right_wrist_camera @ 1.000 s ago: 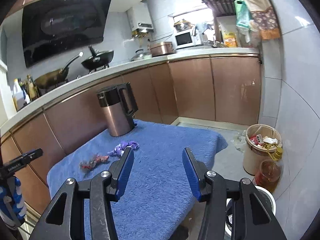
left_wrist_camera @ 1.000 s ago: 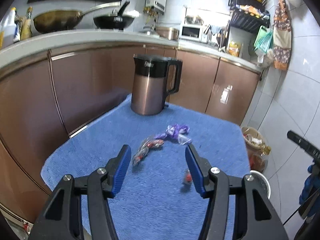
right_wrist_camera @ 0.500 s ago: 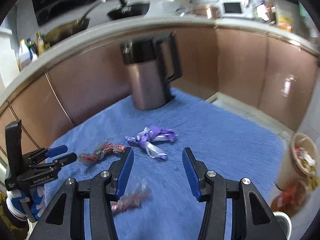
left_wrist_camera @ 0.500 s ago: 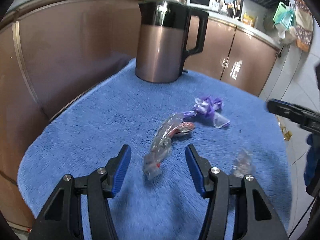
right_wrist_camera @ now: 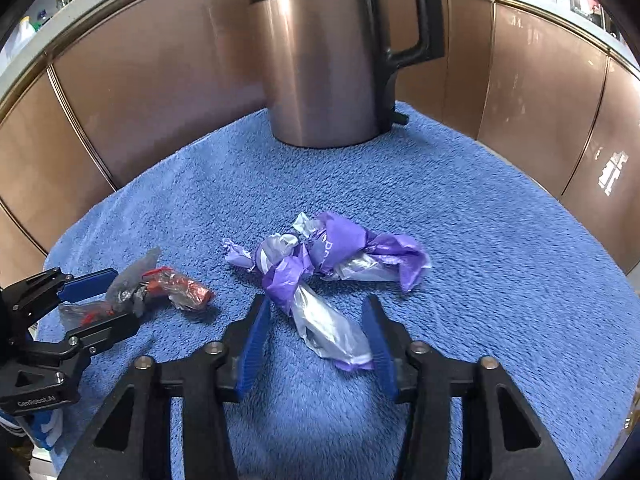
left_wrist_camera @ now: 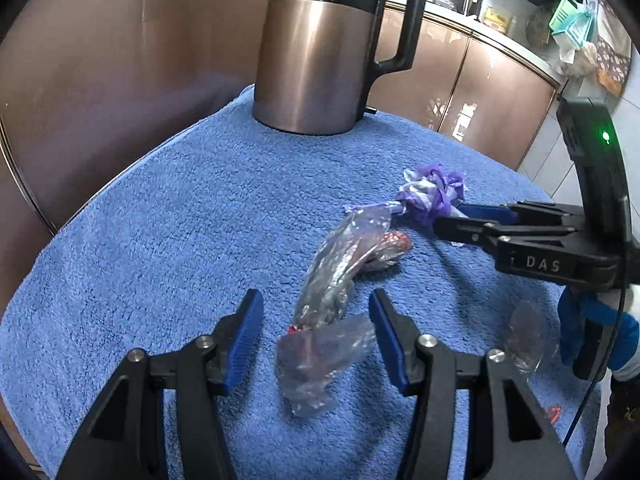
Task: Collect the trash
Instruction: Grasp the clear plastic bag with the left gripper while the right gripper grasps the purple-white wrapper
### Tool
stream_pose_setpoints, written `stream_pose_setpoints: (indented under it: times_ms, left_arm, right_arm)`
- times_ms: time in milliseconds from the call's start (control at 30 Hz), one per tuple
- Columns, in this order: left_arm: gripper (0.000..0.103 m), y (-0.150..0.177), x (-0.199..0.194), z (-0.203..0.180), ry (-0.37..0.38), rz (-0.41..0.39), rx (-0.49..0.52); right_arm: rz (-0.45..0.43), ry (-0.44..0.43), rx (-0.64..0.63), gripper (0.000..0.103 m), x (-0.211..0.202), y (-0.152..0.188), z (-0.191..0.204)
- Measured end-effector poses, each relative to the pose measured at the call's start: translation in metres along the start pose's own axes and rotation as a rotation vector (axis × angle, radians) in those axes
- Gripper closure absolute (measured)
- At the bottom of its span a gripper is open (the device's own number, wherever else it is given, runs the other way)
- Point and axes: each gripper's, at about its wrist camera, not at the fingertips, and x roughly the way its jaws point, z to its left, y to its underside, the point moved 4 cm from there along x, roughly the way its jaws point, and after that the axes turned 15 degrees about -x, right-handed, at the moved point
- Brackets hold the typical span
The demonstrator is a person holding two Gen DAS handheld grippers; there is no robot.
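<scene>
Wrappers (left_wrist_camera: 340,276) (right_wrist_camera: 320,276) lie lengthwise between each gripper's open fingers (left_wrist_camera: 248,336) (right_wrist_camera: 252,340).

The left tool (left_wrist_camera: 316,336) points down at a bench covered by a blue towel (left_wrist_camera: 160,240); its jaws, which have just been closing, stand on either side of a clear wrapper with red print (left_wrist_camera: 332,292), not pressing it. The right tool (left_wrist_camera: 460,220) reaches in from the right, its blue pads at a crumpled purple wrapper (left_wrist_camera: 432,194). A copper and black kettle (left_wrist_camera: 316,52) stands upright at the towel's far edge, and another clear scrap (left_wrist_camera: 528,336) lies near the right.
</scene>
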Motion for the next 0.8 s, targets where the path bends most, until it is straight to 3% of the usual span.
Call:
stream_pose_setpoints:
  times_ms: [67,167,267,467,800]
  left_arm:
    - [0.067,0.001,0.004,0.002,0.002,0.017,-0.007]
    - [0.082,0.005,0.008,0.003,-0.002,0.035,-0.010]
    - [0.088,0.009,0.003,0.004,0.005,0.031,-0.028]
    - [0.089,0.012,-0.030,0.009,0.003,-0.019,-0.065]
    - [0.089,0.016,-0.114,-0.004,0.034,-0.137,-0.044]
  right_arm:
    - [-0.002,-0.010,-0.017,0.080,-0.001,0.001,0.003]
    - [-0.005,-0.022,-0.045,0.092,-0.005,0.005,0.012]
    - [-0.016,-0.023,-0.067,0.093,-0.012,0.007,0.020]
    - [-0.095,-0.019,-0.063,0.093,-0.051,0.003,0.031]
    - [-0.264,0.034,0.004,0.093,-0.161,0.024,0.037]
